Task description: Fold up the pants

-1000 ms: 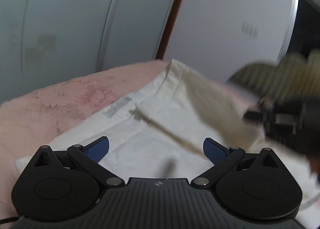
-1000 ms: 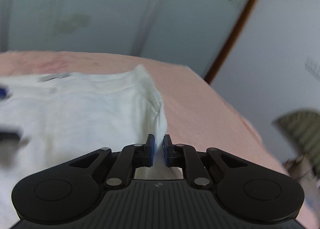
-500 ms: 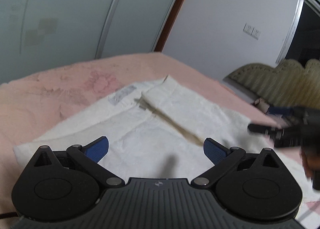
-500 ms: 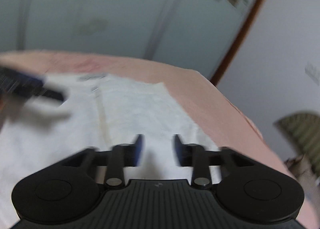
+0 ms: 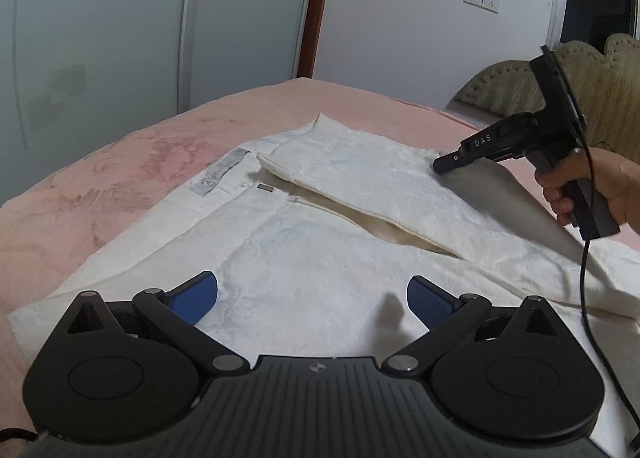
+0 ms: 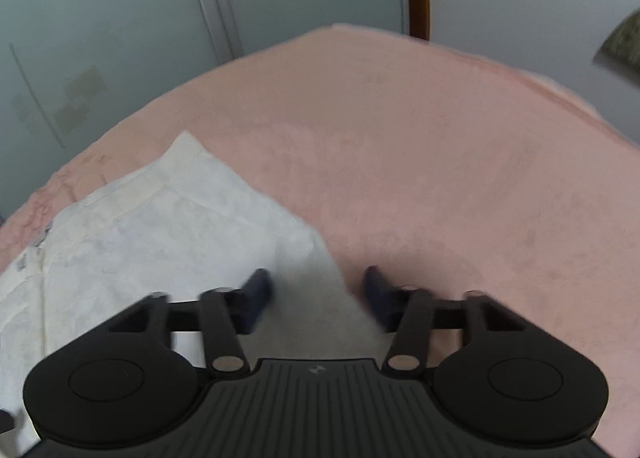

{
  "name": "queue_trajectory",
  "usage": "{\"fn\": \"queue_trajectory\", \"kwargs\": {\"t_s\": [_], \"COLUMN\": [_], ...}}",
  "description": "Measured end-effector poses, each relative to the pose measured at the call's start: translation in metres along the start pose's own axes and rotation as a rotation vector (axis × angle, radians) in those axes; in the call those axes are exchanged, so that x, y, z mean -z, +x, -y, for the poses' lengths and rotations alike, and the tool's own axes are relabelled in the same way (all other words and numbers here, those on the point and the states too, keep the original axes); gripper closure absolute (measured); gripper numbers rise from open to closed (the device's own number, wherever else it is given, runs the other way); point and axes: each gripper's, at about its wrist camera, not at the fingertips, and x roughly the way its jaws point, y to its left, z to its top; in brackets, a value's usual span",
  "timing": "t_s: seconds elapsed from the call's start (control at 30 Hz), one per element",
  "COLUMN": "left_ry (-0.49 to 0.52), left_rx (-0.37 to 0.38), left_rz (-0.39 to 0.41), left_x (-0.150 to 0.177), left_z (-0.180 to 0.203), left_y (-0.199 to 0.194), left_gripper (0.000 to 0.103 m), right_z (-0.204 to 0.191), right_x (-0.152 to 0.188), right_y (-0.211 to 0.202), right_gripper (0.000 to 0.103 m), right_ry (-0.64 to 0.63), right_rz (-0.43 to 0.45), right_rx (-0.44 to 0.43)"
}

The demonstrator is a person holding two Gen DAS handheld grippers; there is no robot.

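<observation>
I see the white pants [image 5: 320,242] spread on a pink bedspread [image 5: 152,153], frosted wardrobe doors [image 5: 120,17] behind and wall sockets [image 5: 482,1] at right. My left gripper [image 5: 312,294] hangs wide over them; my right gripper [image 6: 318,290] is parted, empty, at their edge.

We see a bed [image 5: 360,105] covered with a pink blanket that bears a faint darker floral print toward the left. White pants [image 5: 320,258] lie flat directly on it, waistband toward the far side, one side folded over the other, with pink blanket [image 6: 440,177] bare to their right.
</observation>
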Motion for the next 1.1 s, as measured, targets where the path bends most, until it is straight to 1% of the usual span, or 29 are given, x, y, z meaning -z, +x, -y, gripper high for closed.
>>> {"fn": "queue_trajectory", "kwargs": {"t_s": [0.03, 0.07, 0.13, 0.2, 0.27, 0.37, 0.43, 0.5, 0.57, 0.63, 0.67, 0.7, 0.73, 0.77, 0.8, 0.83, 0.87, 0.9, 0.93, 1.0, 1.07, 1.1], "left_ry": [-0.025, -0.06, -0.161, -0.274, -0.373, -0.441, -0.473, -0.522, -0.573, -0.57, -0.563, -0.559, -0.563, -0.574, -0.572, -0.538, -0.49, -0.434, -0.38, -0.346, -0.307, -0.286], "left_rx": [0.016, 0.03, 0.051, 0.097, 0.172, 0.284, 0.352, 0.366, 0.344, 0.291, 0.266, 0.253, 0.252, 0.248, 0.244, 0.23, 0.187, 0.13, 0.101, 0.103, 0.095, 0.085], "left_rz": [0.011, 0.026, 0.068, 0.119, 0.147, 0.129, 0.093, 0.07, 0.044, -0.024, -0.061, -0.09, -0.096, -0.08, -0.058, -0.04, -0.033, -0.029, -0.034, -0.027, -0.017, -0.008], "left_x": [-0.001, -0.003, -0.008, -0.012, -0.015, -0.014, -0.009, -0.004, 0.0, -0.003, -0.005, -0.007, -0.007, -0.009, -0.01, -0.011, -0.013, -0.014, -0.016, -0.014, -0.013, -0.011], "left_z": [-0.004, -0.009, -0.023, -0.04, -0.055, -0.069, -0.073, -0.077, -0.08, -0.079, -0.078, -0.078, -0.08, -0.081, -0.08, -0.079, -0.075, -0.072, -0.069, -0.07, -0.066, -0.064], "left_y": [-0.002, -0.005, -0.015, -0.029, -0.044, -0.062, -0.069, -0.071, -0.066, -0.051, -0.043, -0.038, -0.038, -0.041, -0.045, -0.048, -0.05, -0.051, -0.053, -0.055, -0.056, -0.058], "left_gripper": [0.001, 0.001, 0.001, 0.001, 0.001, 0.001, 0.001, 0.001, 0.0, 0.002, 0.005, 0.005, 0.007, 0.01, 0.023, 0.047, 0.062, 0.086, 0.092, 0.093, 0.093, 0.093], "right_z": [-0.01, -0.024, -0.057, -0.095, -0.137, -0.191, -0.218, -0.238, -0.25, -0.25, -0.252, -0.255, -0.254, -0.254, -0.255, -0.257, -0.261, -0.267, -0.272, -0.281, -0.273, -0.264], "right_x": [0.003, 0.007, 0.018, 0.037, 0.064, 0.11, 0.142, 0.173, 0.198, 0.214, 0.221, 0.226, 0.228, 0.23, 0.231, 0.233, 0.235, 0.24, 0.245, 0.255, 0.262, 0.263], "right_y": [-0.007, -0.015, -0.037, -0.067, -0.101, -0.137, -0.154, -0.161, -0.161, -0.16, -0.158, -0.158, -0.157, -0.157, -0.158, -0.158, -0.156, -0.157, -0.158, -0.165, -0.175, -0.179], "right_gripper": [0.093, 0.094, 0.095, 0.096, 0.096, 0.096, 0.096, 0.096, 0.096, 0.096, 0.096, 0.096, 0.096, 0.096, 0.096, 0.096, 0.095, 0.095, 0.092, 0.079, 0.043, 0.037], "right_ry": [-0.035, -0.104, -0.231, -0.352, -0.469, -0.595, -0.606, -0.608, -0.574, -0.503, -0.474, -0.447, -0.416, -0.379, -0.36, -0.364, -0.388, -0.428, -0.474, -0.581, -0.64, -0.67], "right_rz": [0.028, 0.06, 0.125, 0.179, 0.217, 0.224, 0.21, 0.195, 0.185, 0.186, 0.203, 0.215, 0.23, 0.254, 0.269, 0.265, 0.242, 0.232, 0.229, 0.224, 0.223, 0.207], "right_rx": [0.029, 0.074, 0.107, 0.141, 0.146, 0.133, 0.094, 0.063, 0.053, 0.039, 0.052, 0.065, 0.067, 0.071, 0.081, 0.095, 0.11, 0.143, 0.177, 0.289, 0.386, 0.416]}}
